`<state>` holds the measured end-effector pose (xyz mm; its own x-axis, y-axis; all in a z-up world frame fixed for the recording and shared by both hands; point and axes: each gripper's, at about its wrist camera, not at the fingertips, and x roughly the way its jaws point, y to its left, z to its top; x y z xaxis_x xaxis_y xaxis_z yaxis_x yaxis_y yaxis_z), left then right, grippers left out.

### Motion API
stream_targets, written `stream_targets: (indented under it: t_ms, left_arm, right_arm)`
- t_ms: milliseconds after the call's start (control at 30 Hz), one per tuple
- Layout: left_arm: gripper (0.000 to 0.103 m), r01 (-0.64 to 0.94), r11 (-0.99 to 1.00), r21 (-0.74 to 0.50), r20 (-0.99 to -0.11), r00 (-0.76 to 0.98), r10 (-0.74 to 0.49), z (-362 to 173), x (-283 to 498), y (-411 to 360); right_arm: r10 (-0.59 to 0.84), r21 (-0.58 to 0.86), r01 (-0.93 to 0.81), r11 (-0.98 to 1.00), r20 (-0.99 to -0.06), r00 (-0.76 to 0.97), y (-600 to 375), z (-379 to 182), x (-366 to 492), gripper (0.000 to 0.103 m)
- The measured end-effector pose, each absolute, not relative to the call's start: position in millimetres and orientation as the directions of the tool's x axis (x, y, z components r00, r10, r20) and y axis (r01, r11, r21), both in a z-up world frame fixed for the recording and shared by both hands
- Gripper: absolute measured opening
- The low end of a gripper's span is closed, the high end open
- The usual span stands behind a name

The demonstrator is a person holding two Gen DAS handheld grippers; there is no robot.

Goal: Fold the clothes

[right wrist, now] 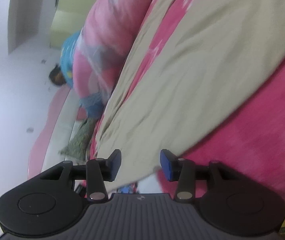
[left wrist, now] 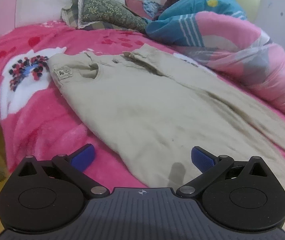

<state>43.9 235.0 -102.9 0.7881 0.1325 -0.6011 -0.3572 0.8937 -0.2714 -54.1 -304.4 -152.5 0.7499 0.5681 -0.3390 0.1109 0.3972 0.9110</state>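
L gripper [left wrist: 142, 156]: jaws spread wide, nothing between pads, poised over near leg end of trousers [left wrist: 142, 104]. R gripper [right wrist: 140, 164]: jaws part-spread, trouser hem edge lying in the gap, pads not seen pressing it; view rolled sideways, blurred. Trousers: beige, laid flat on pink blanket [left wrist: 42, 110], waistband w/ label at far end. Beyond: floral pillows [left wrist: 106, 12] by headboard [left wrist: 42, 2]; pink-blue quilt [left wrist: 222, 34] bunched beside trousers; a person behind quilt.

Pink bed [left wrist: 42, 104], white padded headboard [left wrist: 42, 6], pale wall [left wrist: 278, 20]
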Motion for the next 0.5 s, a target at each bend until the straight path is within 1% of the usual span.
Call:
stream_targets:
  t_ms: [200,367,433,467,500]
  left_arm:
    - [0.103,-0.327,0.858,-0.396,-0.553,0.831,0.062,-101,40,254]
    - [0.103,-0.303,0.839,-0.452,-0.525,0.851,0.025,-103,46,262]
    - [0.103,-0.292,0.834,-0.469,-0.515,0.857,0.011,-103,50,265]
    - [0.103,-0.287,0.831,-0.477,-0.51,0.86,0.004,-102,51,266]
    - [0.103,-0.281,0.827,-0.486,-0.505,0.863,-0.003,-103,52,268]
  right_arm:
    - [0.427,0.901,0.19,0.39,-0.359,0.83,-330,-152,-69,0.046]
    - [0.422,0.909,0.209,0.359,-0.359,0.832,-335,-154,-79,0.048]
    - [0.444,0.916,0.205,0.346,-0.352,0.824,-331,-154,-79,0.05]
    - [0.46,0.921,0.199,0.335,-0.344,0.819,-328,-154,-79,0.056]
    - [0.475,0.926,0.193,0.324,-0.335,0.814,-325,-154,-79,0.065]
